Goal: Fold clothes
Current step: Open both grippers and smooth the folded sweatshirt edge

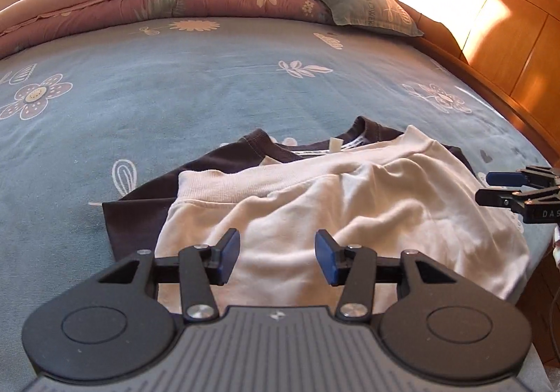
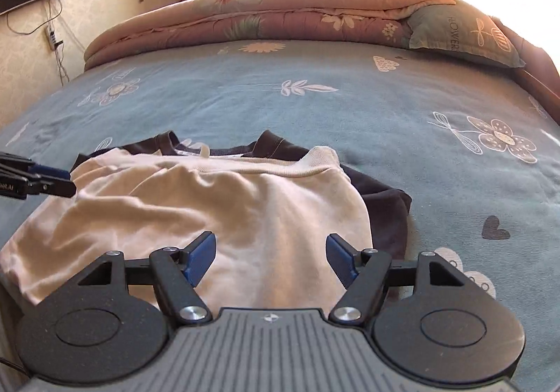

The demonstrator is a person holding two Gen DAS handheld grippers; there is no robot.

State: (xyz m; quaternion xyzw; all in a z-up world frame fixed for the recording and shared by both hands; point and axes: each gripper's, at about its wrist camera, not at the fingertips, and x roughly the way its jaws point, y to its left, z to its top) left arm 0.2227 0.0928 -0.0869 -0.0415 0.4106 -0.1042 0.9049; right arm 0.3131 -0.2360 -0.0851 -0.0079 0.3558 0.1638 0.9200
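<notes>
Both grippers, L [image 1: 277, 261] & R [image 2: 270, 261], wide open, empty, above shirt [image 1: 350, 217].

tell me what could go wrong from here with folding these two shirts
1. The white shirt lies rumpled on top of the dark shirt, so a pinch may catch both layers and drag the two together.
2. The white shirt's near hem reaches the bed edge; a tug could slide it off.
3. Both the left gripper and right gripper are open and hold nothing; folding over these wrinkles would likely set creases.
</notes>
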